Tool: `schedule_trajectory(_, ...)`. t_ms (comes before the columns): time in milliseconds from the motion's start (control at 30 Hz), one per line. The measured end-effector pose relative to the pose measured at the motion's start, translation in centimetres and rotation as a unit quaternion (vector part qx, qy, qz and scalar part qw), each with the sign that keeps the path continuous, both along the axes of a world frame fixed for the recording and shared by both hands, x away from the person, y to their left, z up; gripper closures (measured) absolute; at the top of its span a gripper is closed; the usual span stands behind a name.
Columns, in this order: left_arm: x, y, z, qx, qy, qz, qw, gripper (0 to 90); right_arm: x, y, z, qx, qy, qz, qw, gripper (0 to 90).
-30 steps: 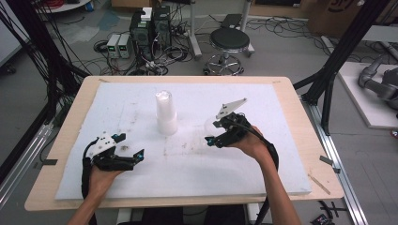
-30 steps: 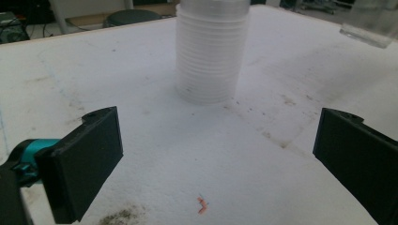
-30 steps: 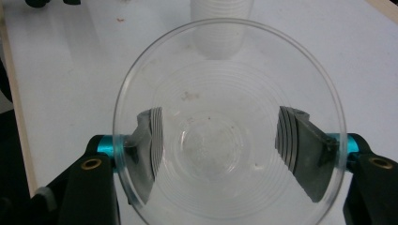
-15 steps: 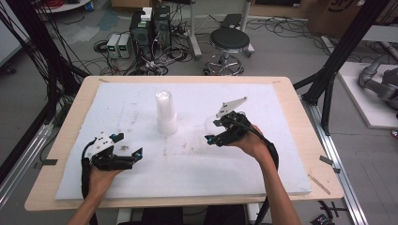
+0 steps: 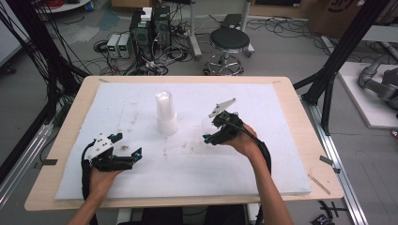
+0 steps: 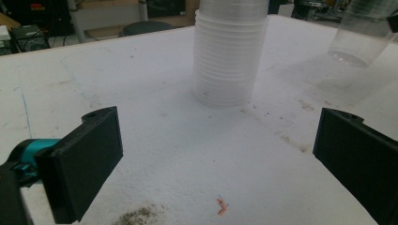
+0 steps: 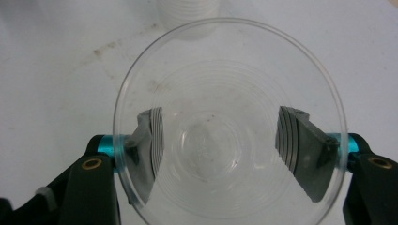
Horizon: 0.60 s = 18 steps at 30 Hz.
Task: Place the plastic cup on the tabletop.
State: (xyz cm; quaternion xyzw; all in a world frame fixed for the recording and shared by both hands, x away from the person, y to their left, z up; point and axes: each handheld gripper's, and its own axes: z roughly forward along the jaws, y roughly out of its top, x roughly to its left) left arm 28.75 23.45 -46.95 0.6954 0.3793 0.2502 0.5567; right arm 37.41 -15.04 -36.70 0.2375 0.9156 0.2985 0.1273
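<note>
On white foam mat [image 5: 263, 154], right of cup stack [image 5: 166, 114]: single clear cup [image 7: 230, 126] clamped between right gripper [image 5: 220, 130] jaws, mouth toward gripper camera, probably kept apart from stack for separate placement. Near front-left corner: left gripper [image 5: 123, 157] resting low, jaws spread wide with nothing between them, aimed at stack, likely ready to steady it.
</note>
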Motion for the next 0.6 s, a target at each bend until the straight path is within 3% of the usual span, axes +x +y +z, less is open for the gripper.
schedule_trajectory(367, -0.2, -0.2, 0.0, 0.011, -0.01, -0.007, 0.9999, 1.8, 1.2, 1.8, -2.4, -0.024, 0.001, -0.006, 0.9997, 33.3)
schedule_trajectory(467, -0.2, -0.3, 0.0, 0.016, -0.012, -0.006, 0.9998, 1.7, 1.4, 1.9, -3.0, -0.021, 0.003, -0.012, 0.9997, 33.2)
schedule_trajectory(600, -0.3, -0.2, 0.0, 0.01, -0.013, -0.005, 0.9999, 1.7, 1.4, 1.9, -3.8, 0.0, -0.006, -0.025, 0.9997, 33.7)
